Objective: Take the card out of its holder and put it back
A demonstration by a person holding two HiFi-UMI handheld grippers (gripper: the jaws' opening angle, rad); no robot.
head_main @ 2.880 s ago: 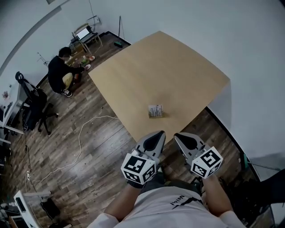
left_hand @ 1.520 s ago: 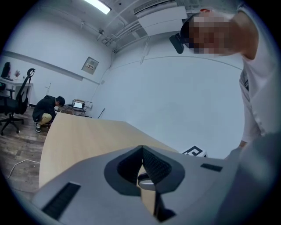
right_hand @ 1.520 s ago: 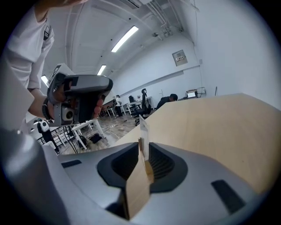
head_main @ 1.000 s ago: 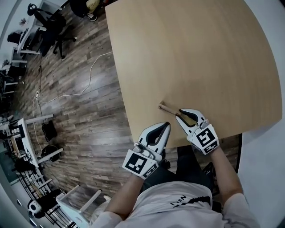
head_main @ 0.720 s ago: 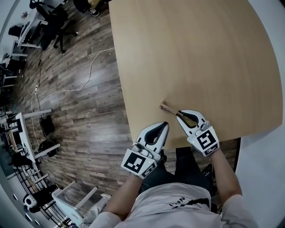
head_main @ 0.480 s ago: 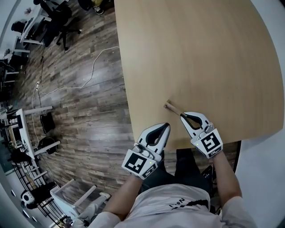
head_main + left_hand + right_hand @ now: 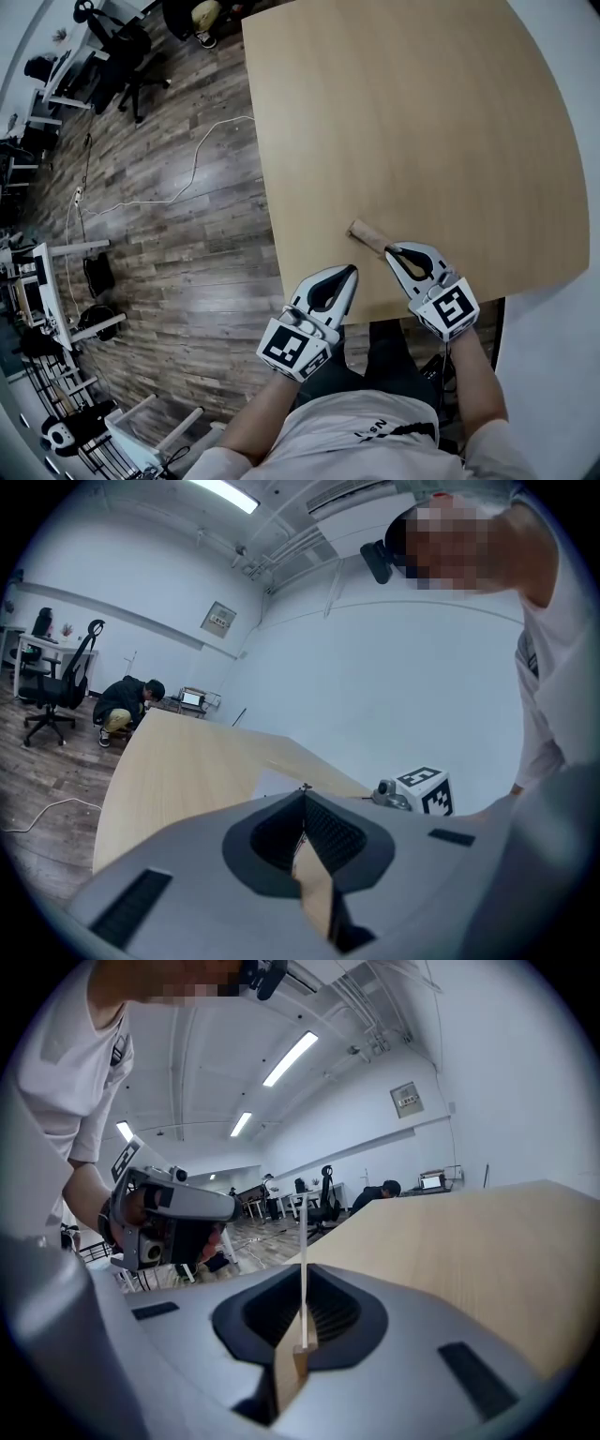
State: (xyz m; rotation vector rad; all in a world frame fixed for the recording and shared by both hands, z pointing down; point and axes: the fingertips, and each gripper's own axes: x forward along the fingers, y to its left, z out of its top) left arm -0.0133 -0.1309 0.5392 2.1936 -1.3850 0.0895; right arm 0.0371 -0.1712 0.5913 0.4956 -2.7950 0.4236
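A small wooden holder point(image 7: 364, 232) lies near the front edge of the light wood table point(image 7: 422, 112). The white card point(image 7: 303, 1232) stands in it, seen edge-on as a thin line above the holder's end point(image 7: 300, 1361). My right gripper point(image 7: 390, 248) has its tips at the holder's near end. In the right gripper view the card runs straight through the closed tips point(image 7: 304, 1269), so it is shut on the card's near edge. My left gripper point(image 7: 351, 270) is shut and holds nothing, hanging just off the table's front edge, its jaws point(image 7: 305, 794) pointing along the tabletop.
The table's front edge point(image 7: 309, 300) runs just before both grippers, with wood plank floor to the left. A white cable point(image 7: 159, 192) lies on the floor, with office chairs point(image 7: 117, 52) beyond. A person crouches past the far end of the table point(image 7: 122, 705).
The right gripper's jaws have narrowed from slightly apart to shut at the card's near end. The head view has drifted a little. The left gripper has kept its place.
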